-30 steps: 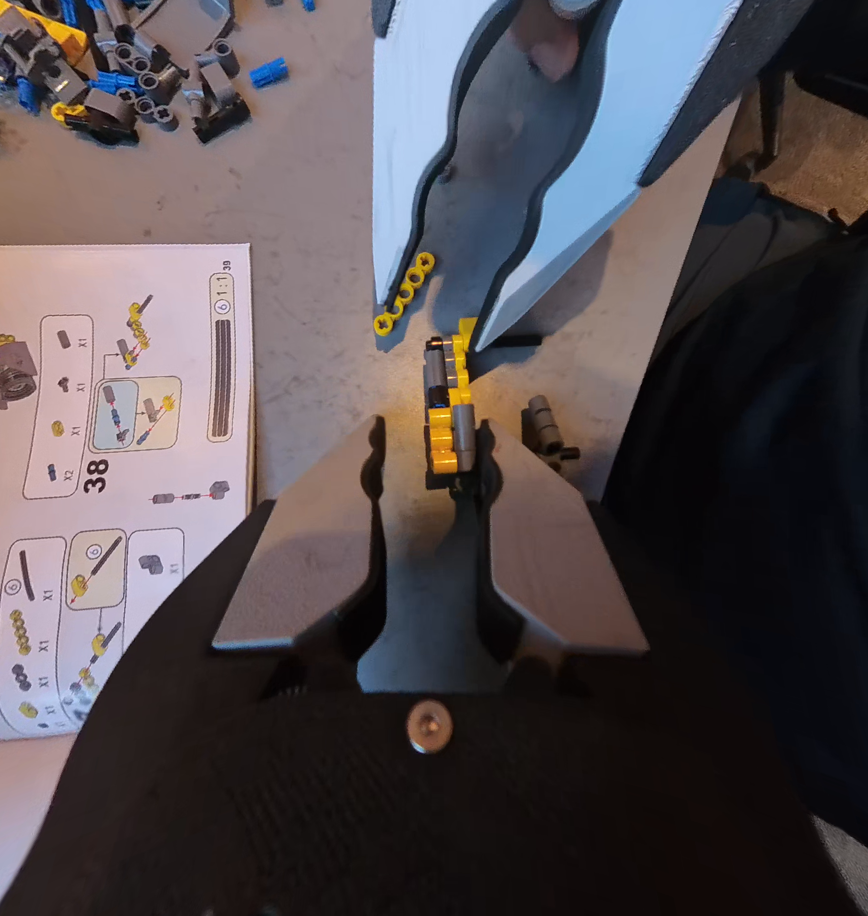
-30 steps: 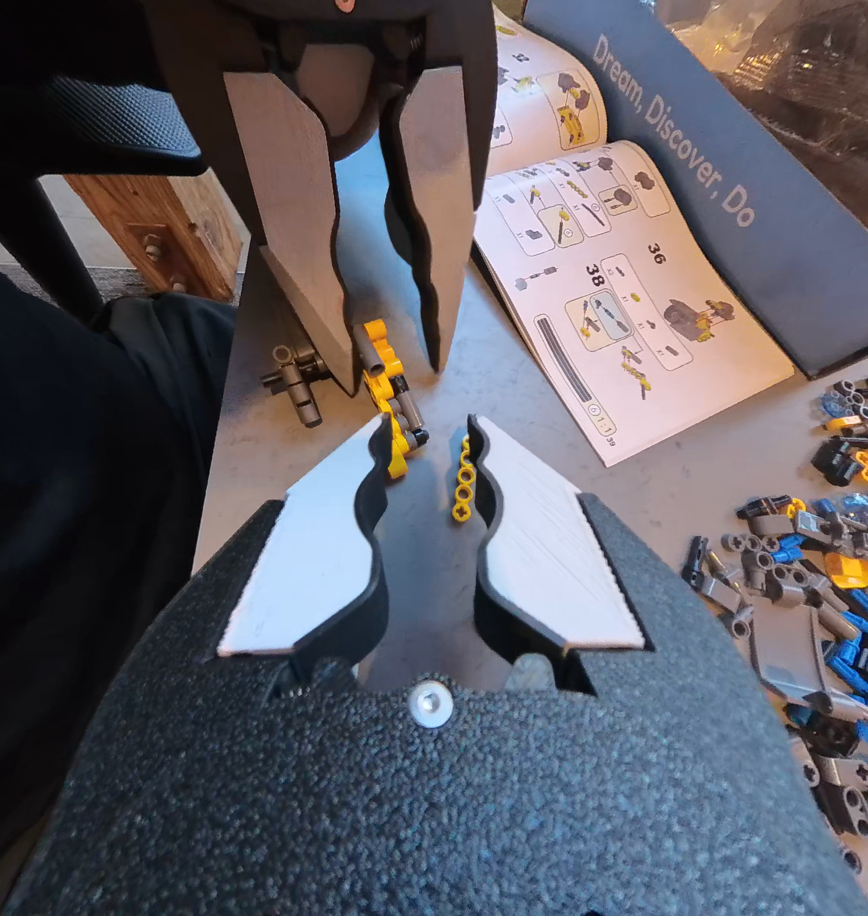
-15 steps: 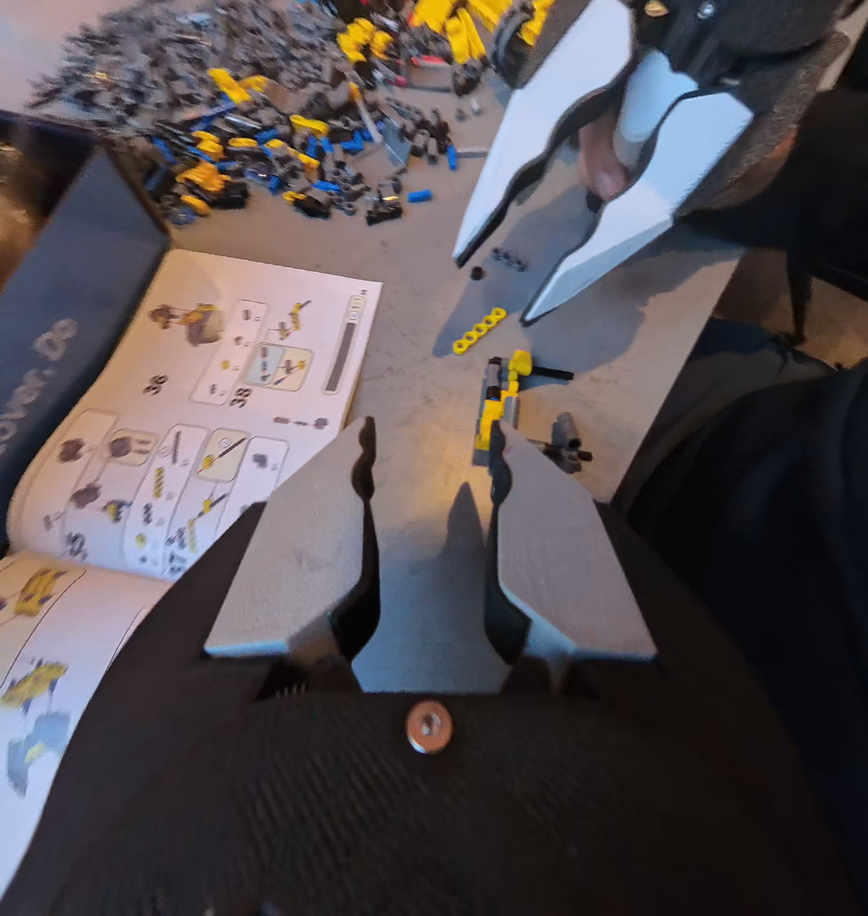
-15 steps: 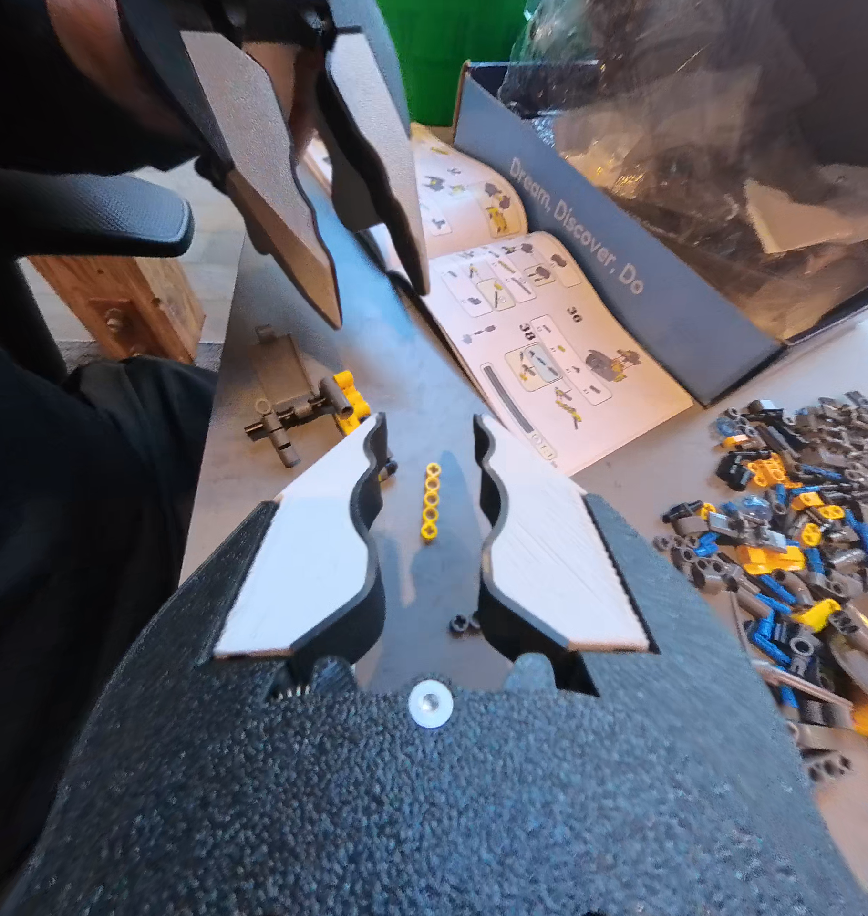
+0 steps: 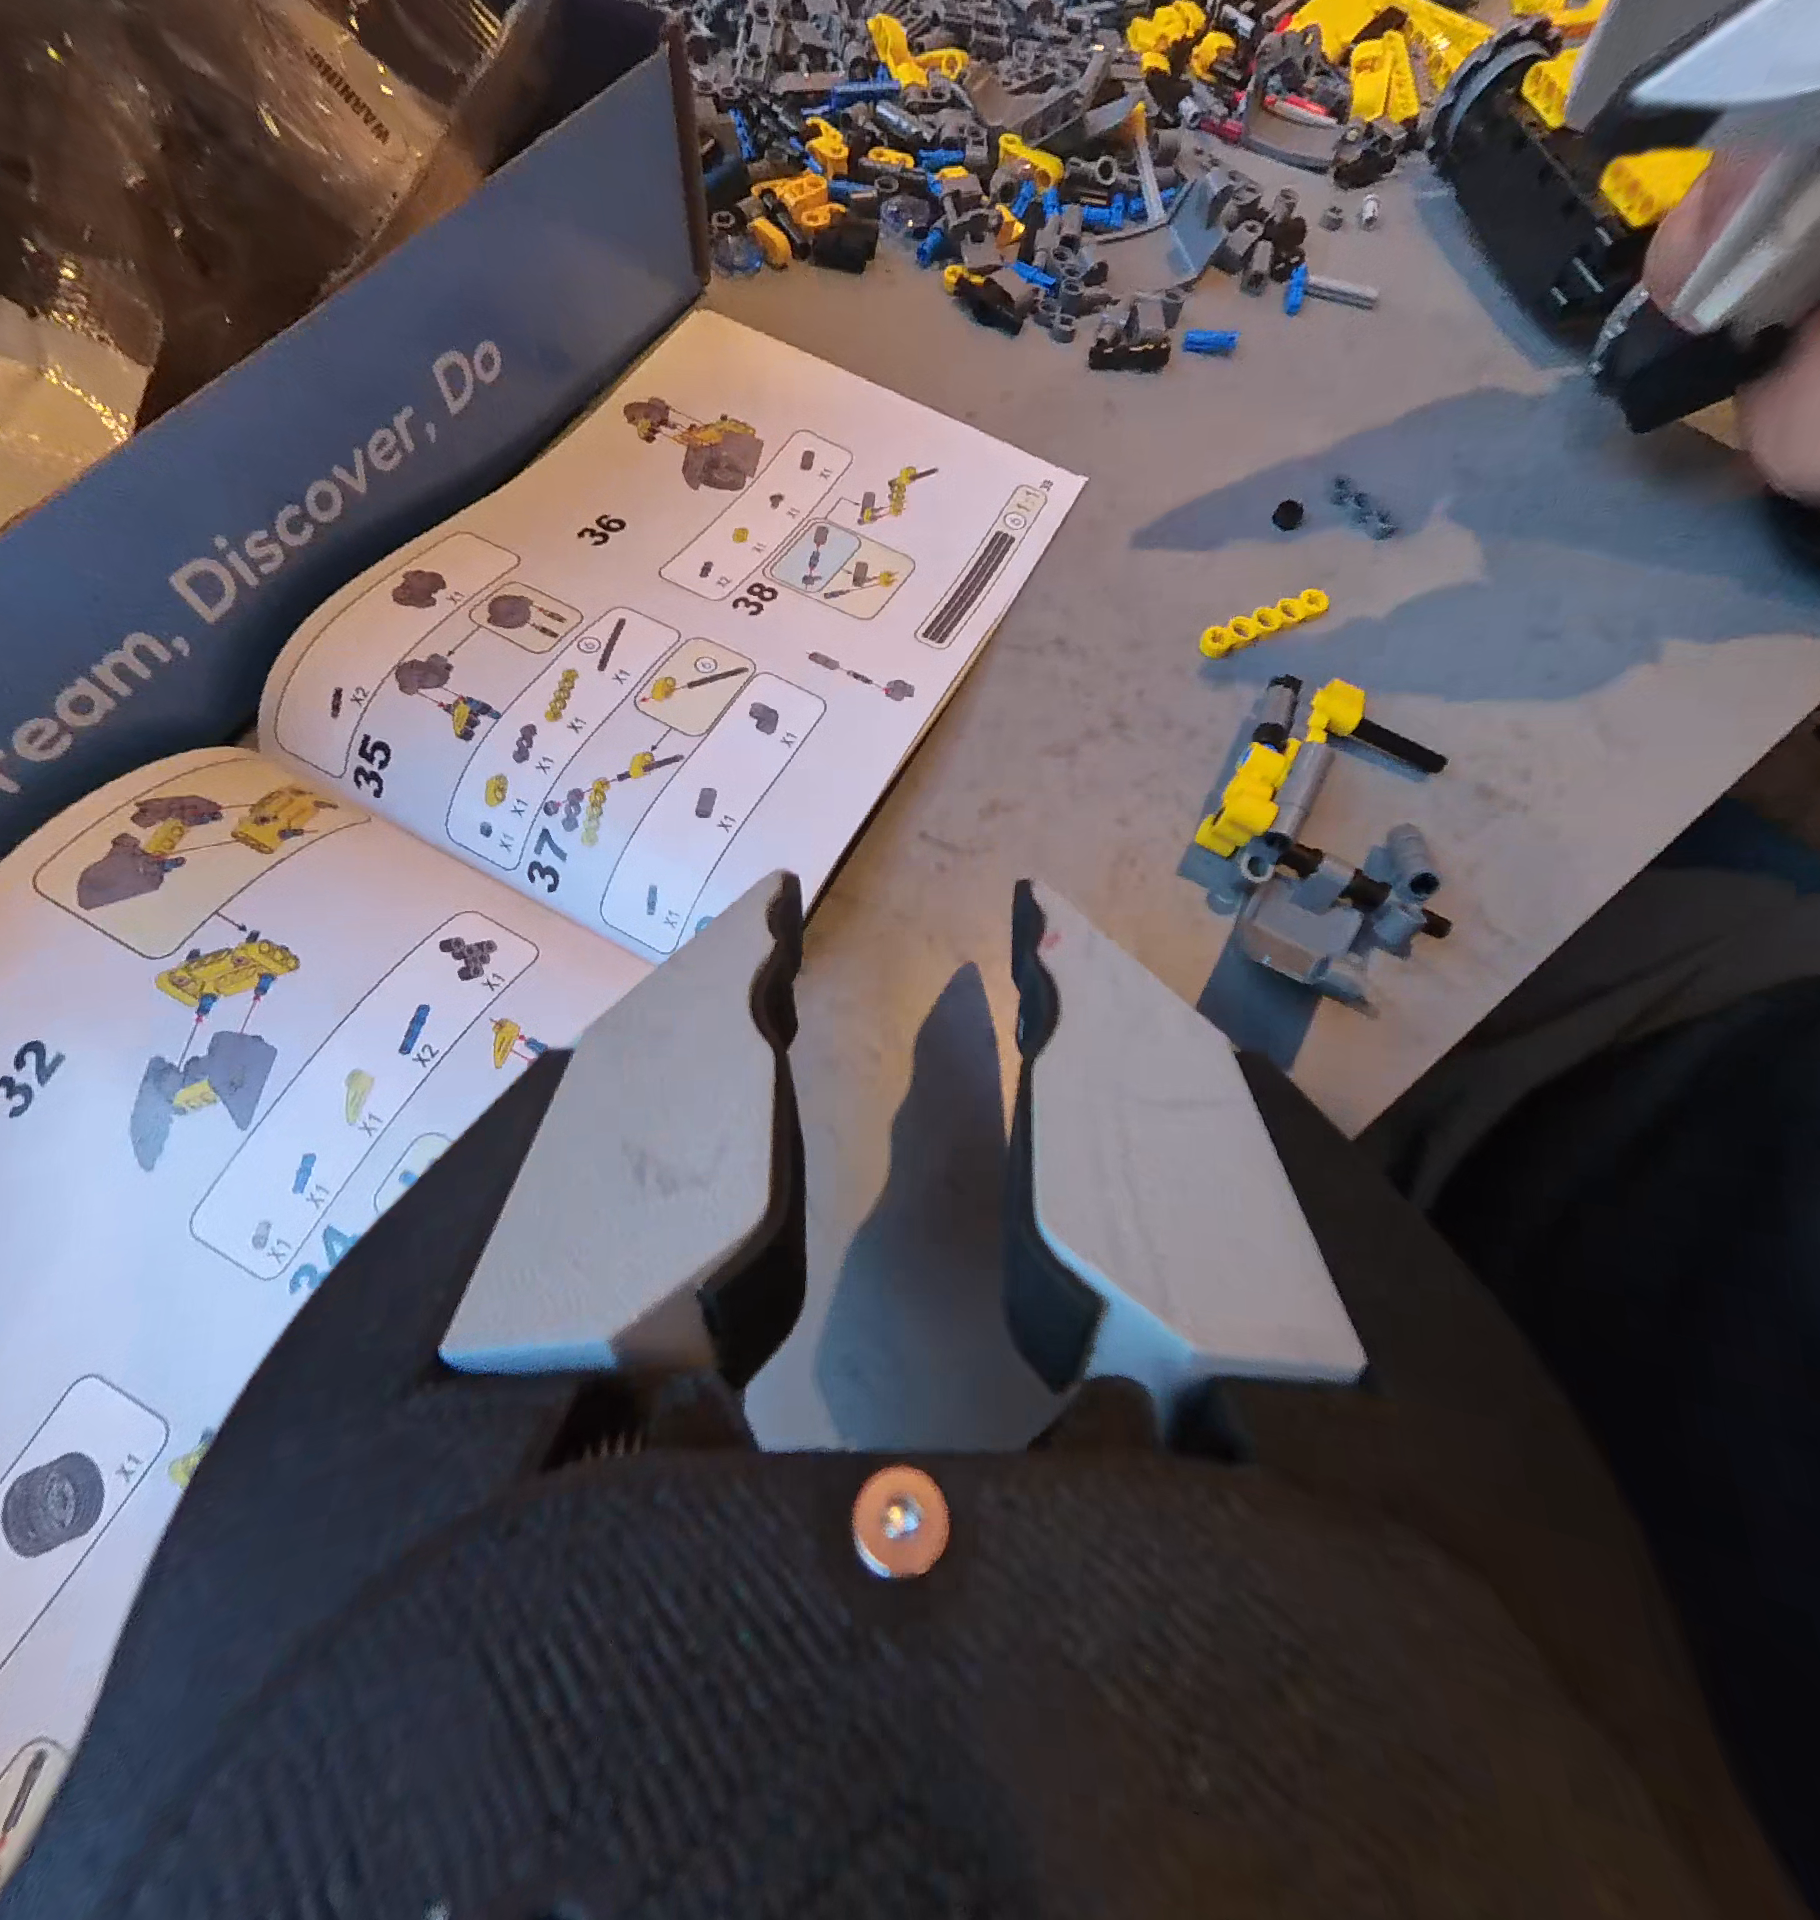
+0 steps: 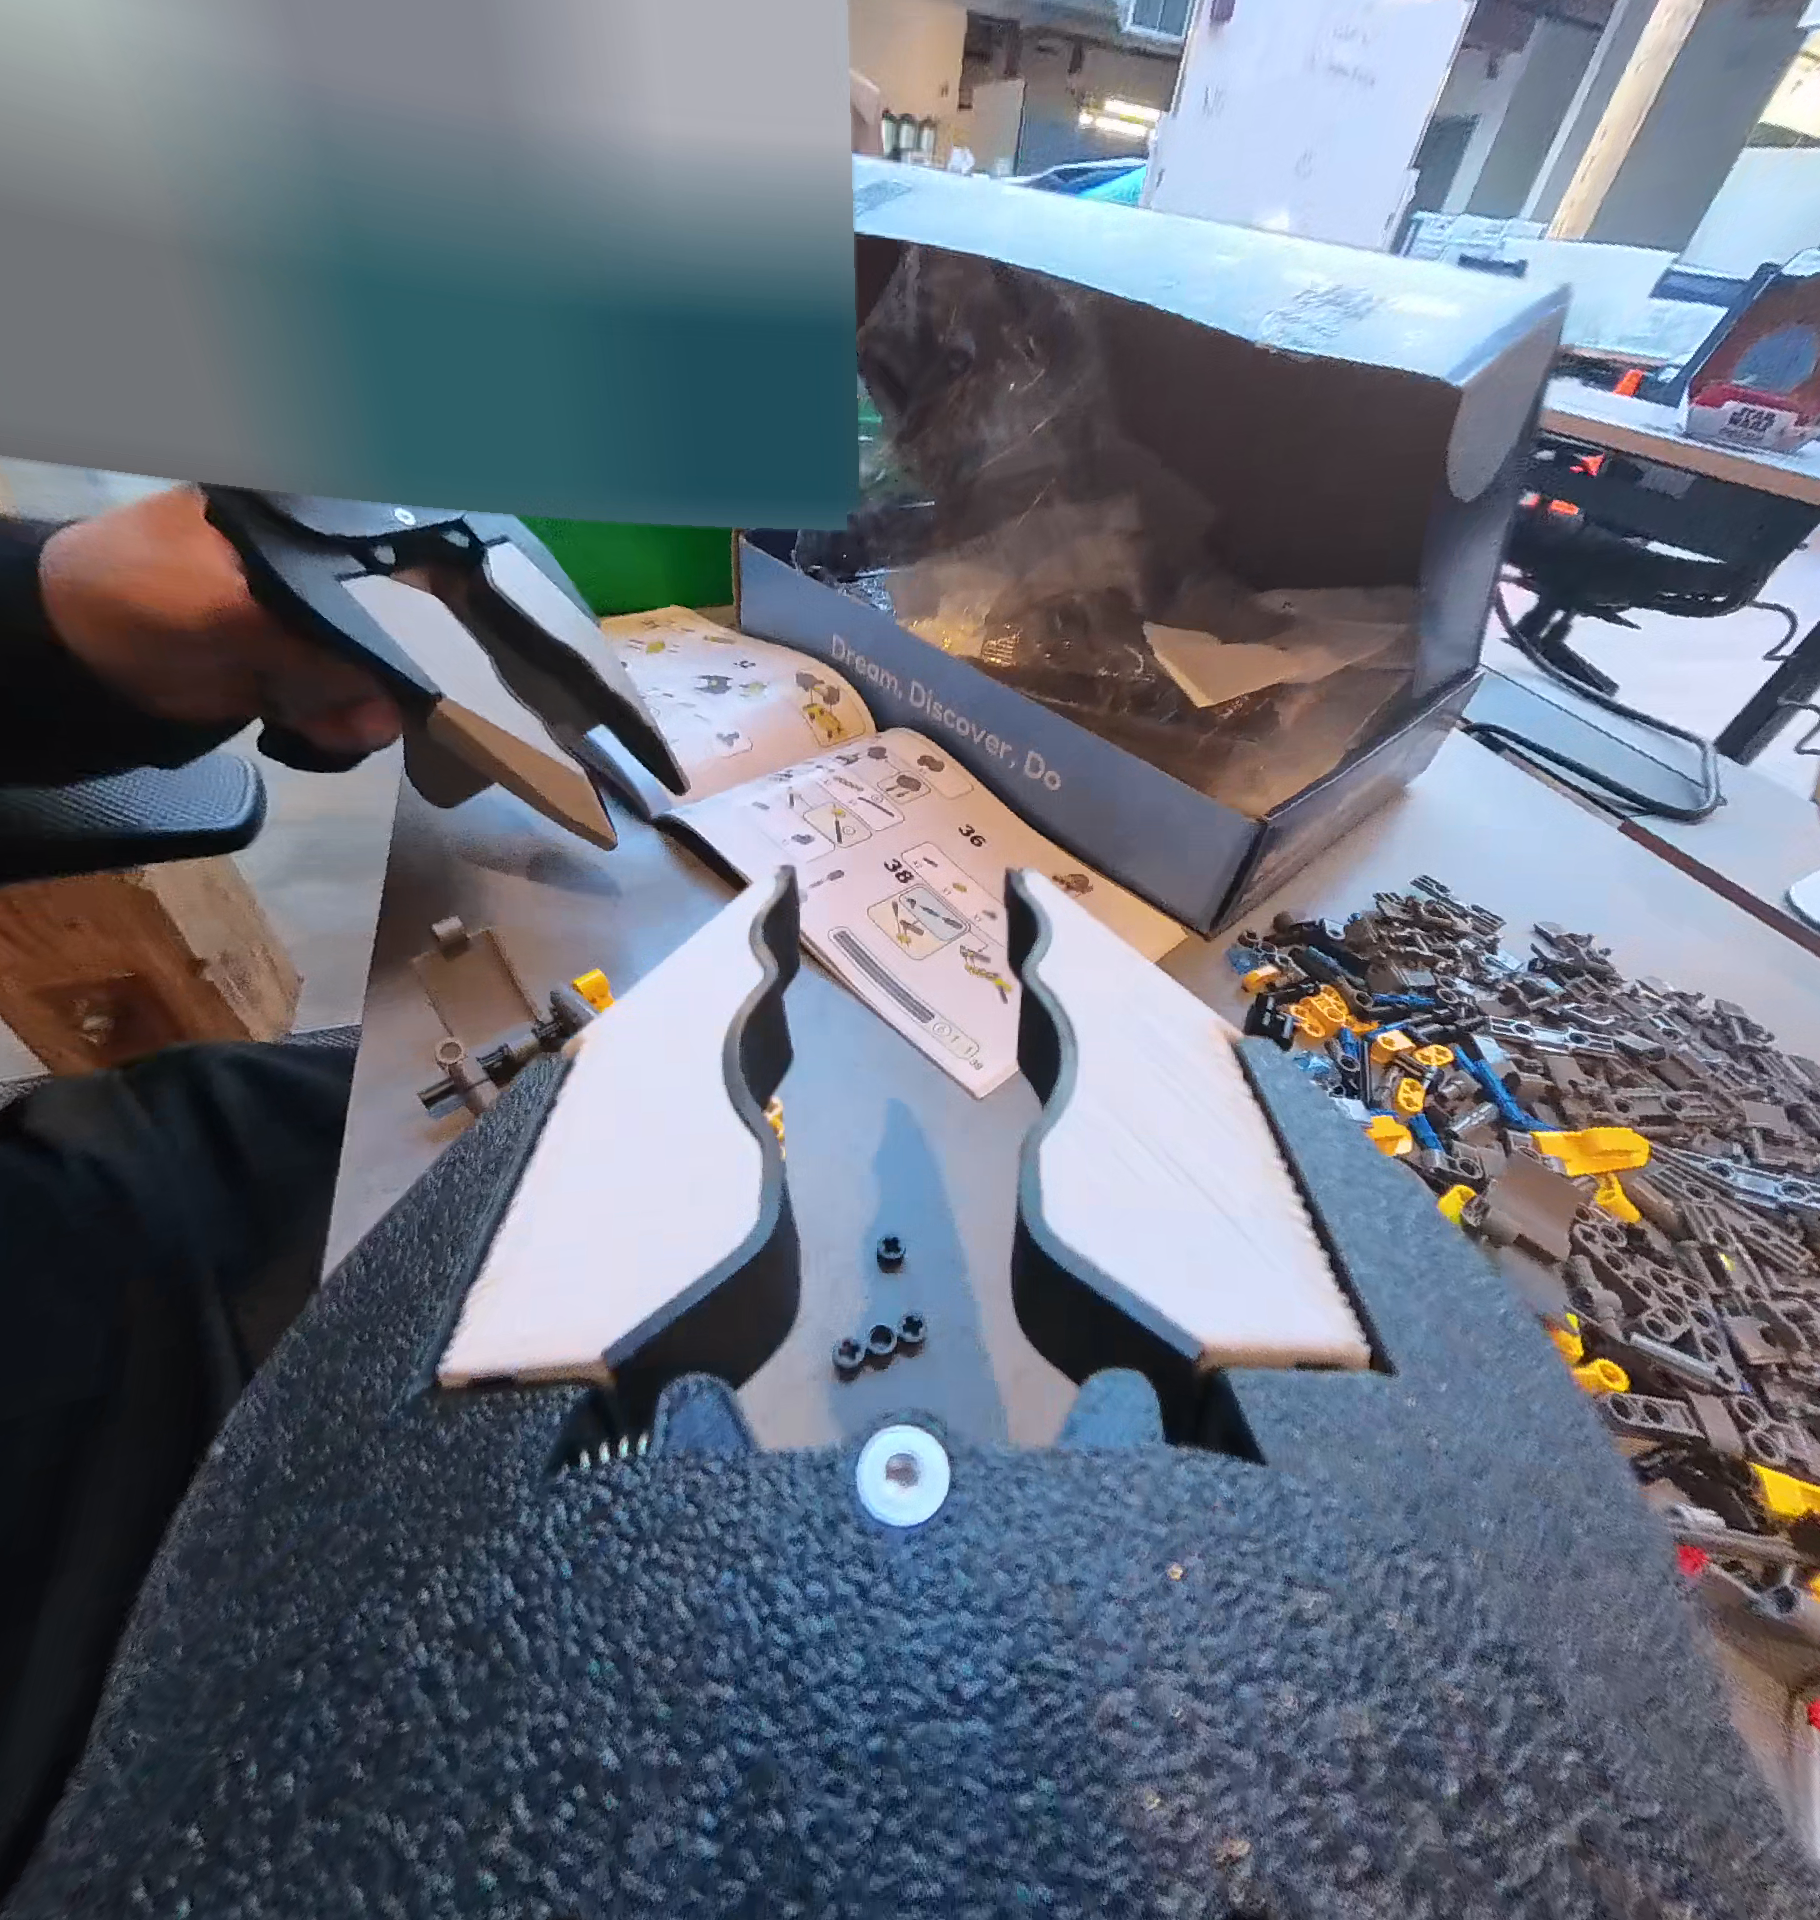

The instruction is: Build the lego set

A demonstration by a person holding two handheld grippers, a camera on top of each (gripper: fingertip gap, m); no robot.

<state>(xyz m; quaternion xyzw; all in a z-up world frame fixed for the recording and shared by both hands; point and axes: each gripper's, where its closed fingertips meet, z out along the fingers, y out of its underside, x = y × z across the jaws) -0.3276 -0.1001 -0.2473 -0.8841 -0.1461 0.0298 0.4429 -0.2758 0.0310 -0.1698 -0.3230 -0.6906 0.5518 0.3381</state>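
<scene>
My left gripper (image 5: 901, 914) is open and empty, held above the grey table beside the open instruction booklet (image 5: 677, 675). To its front right lie a small yellow and grey brick assembly (image 5: 1285, 790) and a yellow holed beam (image 5: 1264, 621), both apart from the fingers. My right gripper (image 6: 901, 894) is open and empty, raised over a few small black pieces (image 6: 880, 1340). The left gripper (image 6: 636, 805) also shows far left in the right wrist view, over the booklet (image 6: 885, 831). The assembly (image 6: 532, 1039) is partly hidden behind my right gripper's finger.
A big pile of grey, yellow and blue parts (image 6: 1612, 1143) lies at the right, and shows in the left wrist view (image 5: 989, 156). A dark blue box (image 6: 1197, 623) with plastic bags stands behind the booklet. The table edge (image 5: 1508, 956) runs close to the assembly. A hand (image 5: 1810, 436) holds the right gripper.
Both grippers have lifted and drawn back from the assembly and the yellow beam, which stay on the table. Both stayed open.
</scene>
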